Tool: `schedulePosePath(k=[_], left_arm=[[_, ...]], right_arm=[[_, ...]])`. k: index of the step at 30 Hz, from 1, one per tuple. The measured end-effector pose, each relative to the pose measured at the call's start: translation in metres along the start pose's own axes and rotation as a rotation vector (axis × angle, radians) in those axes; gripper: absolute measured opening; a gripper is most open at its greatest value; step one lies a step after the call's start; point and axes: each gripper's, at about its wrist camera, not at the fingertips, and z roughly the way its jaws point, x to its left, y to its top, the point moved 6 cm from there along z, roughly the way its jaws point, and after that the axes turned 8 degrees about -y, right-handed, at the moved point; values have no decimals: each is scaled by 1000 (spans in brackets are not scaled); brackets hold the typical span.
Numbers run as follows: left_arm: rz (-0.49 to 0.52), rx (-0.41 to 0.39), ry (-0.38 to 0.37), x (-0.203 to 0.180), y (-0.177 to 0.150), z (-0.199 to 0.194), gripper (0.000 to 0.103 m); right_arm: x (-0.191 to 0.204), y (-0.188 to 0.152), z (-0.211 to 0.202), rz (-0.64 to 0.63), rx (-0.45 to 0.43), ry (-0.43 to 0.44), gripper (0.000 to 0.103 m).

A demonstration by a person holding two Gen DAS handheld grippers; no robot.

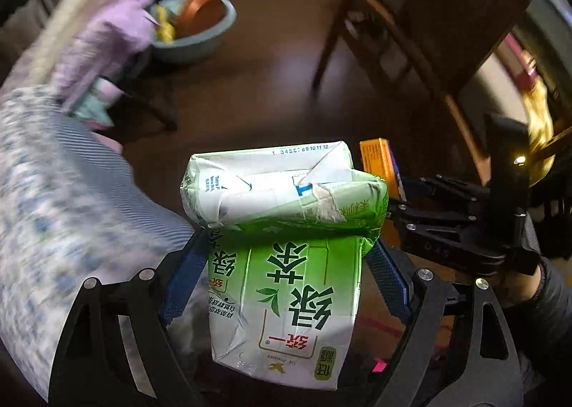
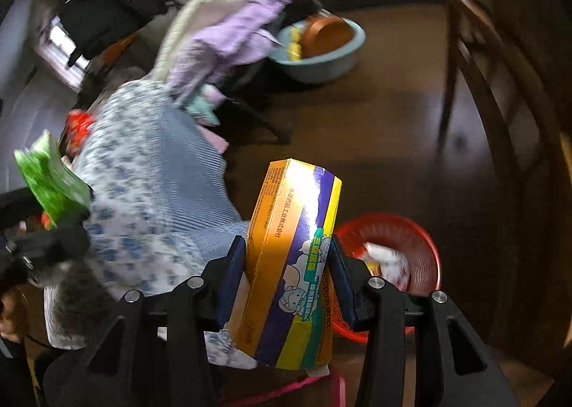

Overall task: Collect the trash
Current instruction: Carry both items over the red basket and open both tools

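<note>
My left gripper (image 1: 286,249) is shut on a crumpled green and white tea carton (image 1: 286,285), its blue pads pressing both sides; the carton's folded top juts forward. The same carton (image 2: 50,181) shows at the left edge of the right wrist view. My right gripper (image 2: 287,253) is shut on an orange, purple and yellow box (image 2: 293,256), held upright between its pads. That box's end (image 1: 379,163) peeks out behind the carton in the left wrist view, with the right gripper's black frame beside it. A red mesh basket (image 2: 422,246) with some wrappers inside sits on the floor just right of the box.
A blue patterned quilt (image 2: 150,199) fills the left side. Lilac clothes (image 2: 228,45) hang over a rack. A pale blue basin (image 2: 321,60) with an orange bowl stands on the dark wood floor. Wooden chair legs (image 2: 454,60) rise at right.
</note>
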Motion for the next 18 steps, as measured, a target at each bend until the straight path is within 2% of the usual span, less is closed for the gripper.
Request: schedulePosePath(k=[5,10,13,15,18], left_arm=[[31,168,-63,-17,12,73,83],[47,293,-97,-29,12,128,83],[27,346,-103,-25,10,152,84],[-23,393,-123,-18,8,166,87],[-63,387,-118,-8,10,173,91]], right_arm=[[-42,-13,31,109,62,-12,46],[-68,-29,66,187,129,-48,47],[-84,-37,79,251,161,-46,52],[-94,-40,89,305,178,-40,54],[-104,-42,96,322,188,-63,54]])
